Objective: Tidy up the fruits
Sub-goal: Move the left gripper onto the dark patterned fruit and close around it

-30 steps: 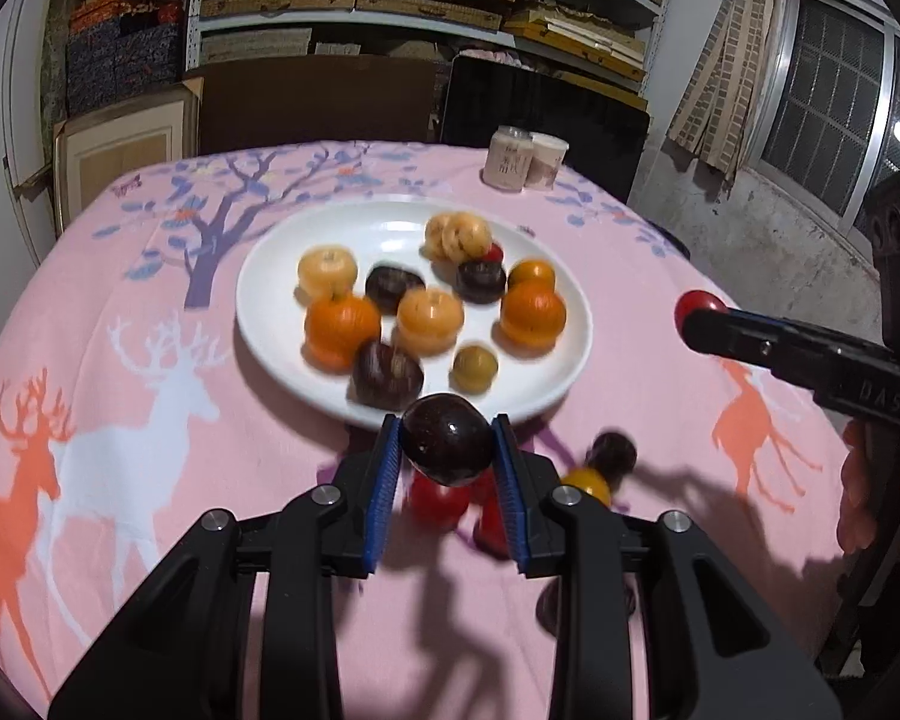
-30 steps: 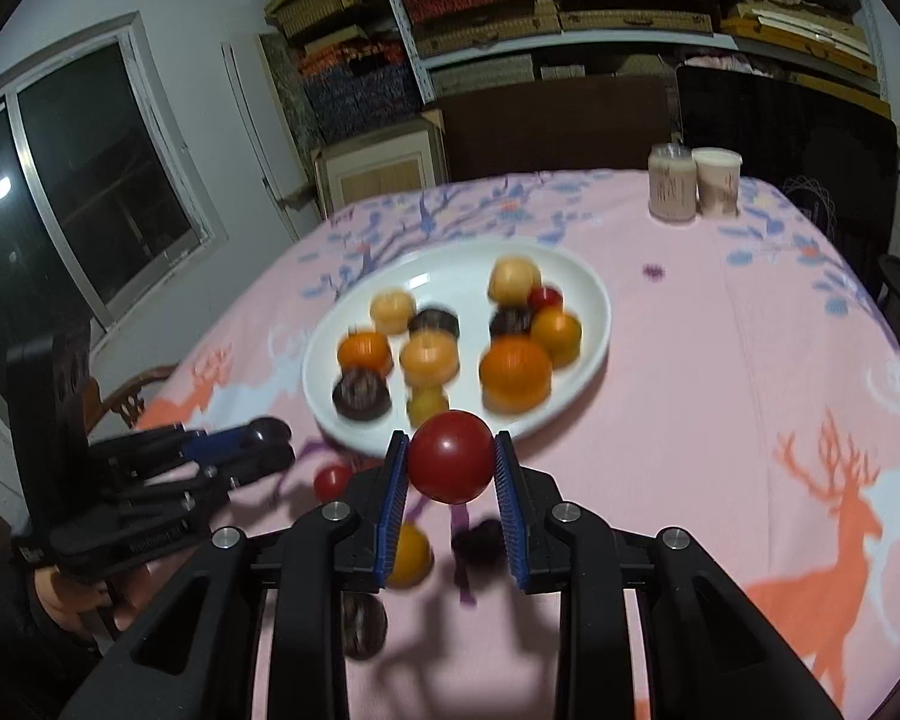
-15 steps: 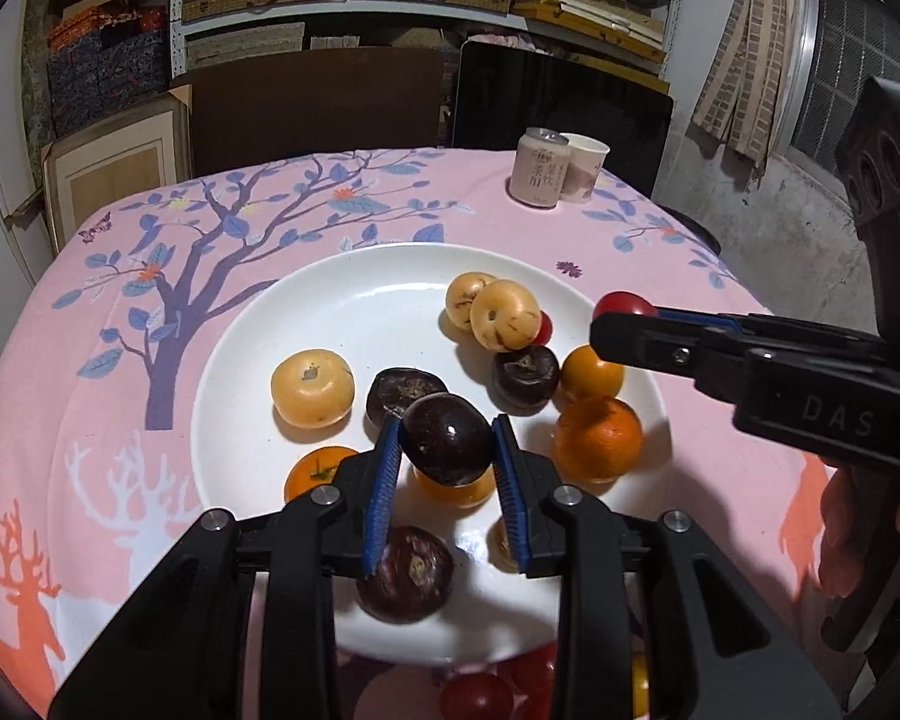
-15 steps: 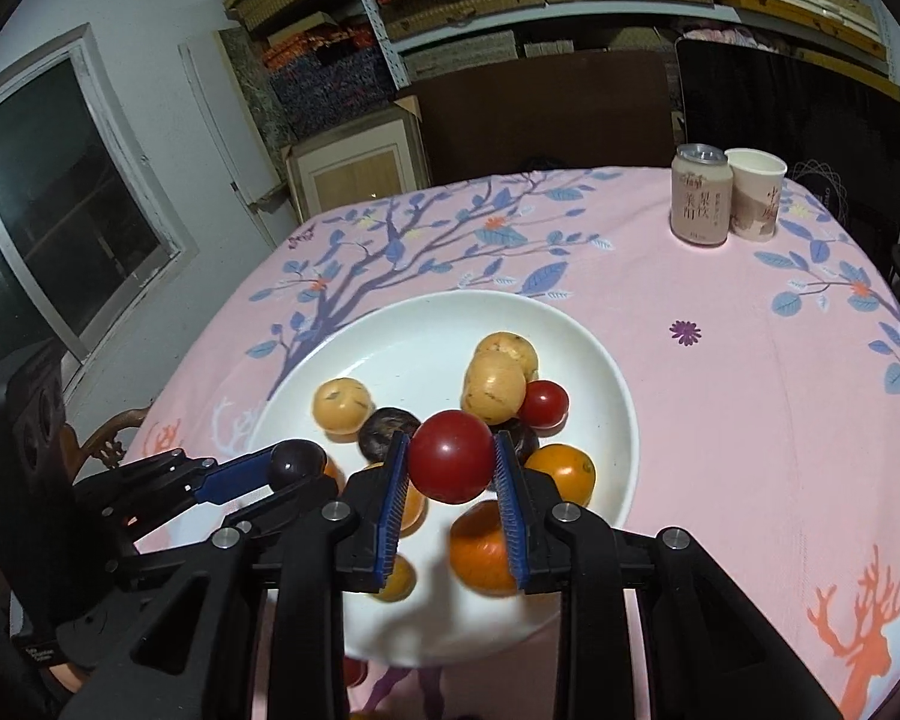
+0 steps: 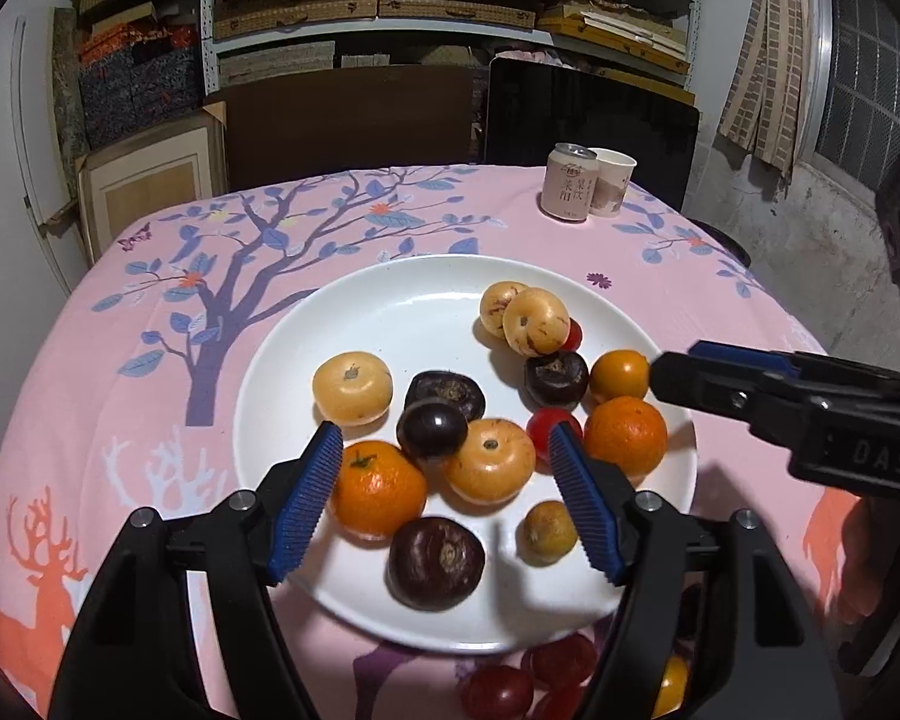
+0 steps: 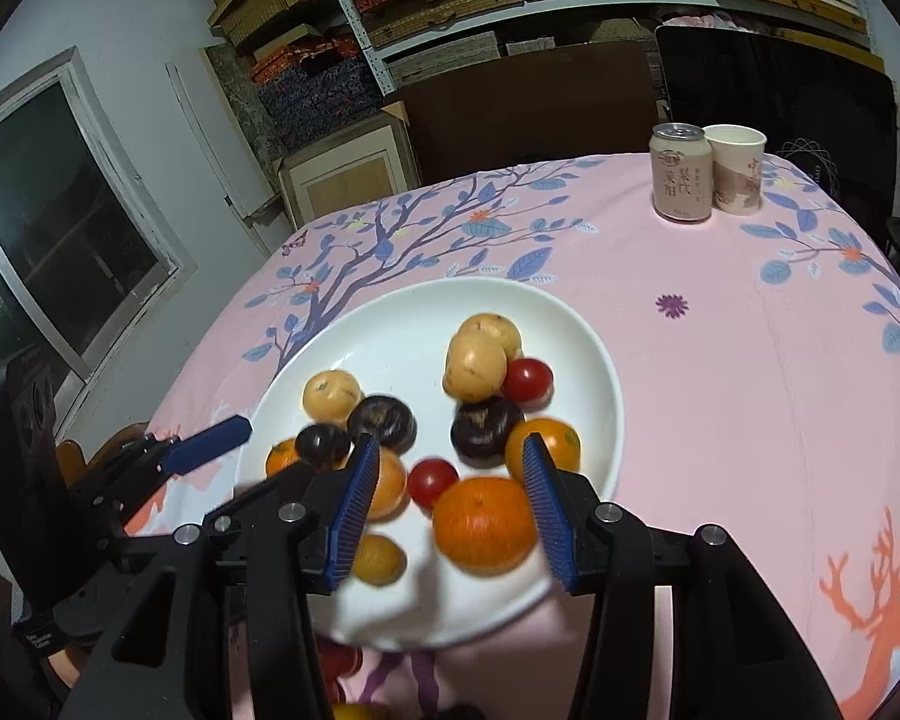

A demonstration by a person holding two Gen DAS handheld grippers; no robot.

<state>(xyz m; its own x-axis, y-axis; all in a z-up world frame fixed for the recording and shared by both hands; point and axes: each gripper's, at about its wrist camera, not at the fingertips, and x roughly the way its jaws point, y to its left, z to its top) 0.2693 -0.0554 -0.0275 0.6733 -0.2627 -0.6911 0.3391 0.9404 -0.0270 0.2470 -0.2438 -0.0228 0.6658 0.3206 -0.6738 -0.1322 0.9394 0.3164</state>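
Now both grippers spread wide, holding nothing: left gripper [image 5: 444, 495], right gripper [image 6: 450, 510]. Plate [image 5: 402, 300] holds many fruits. Few red fruits [image 5: 498, 690] left on near tablecloth [image 5: 90, 390].

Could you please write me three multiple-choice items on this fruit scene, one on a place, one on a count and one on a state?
1. Where does the can stand?
A. on the plate
B. beside the paper cup, at the far side of the table
C. on the shelf

2. How many big black fruits with rough tops lie on the plate?
A. one
B. three
C. six

3. How are the left tongs?
A. open, holding nothing
B. shut on an orange
C. shut on the can

Answers: 1 B, can and cup stand close together on the far cloth. 2 B, the left view shows three. 3 A, the blue pads stand wide apart over the plate.
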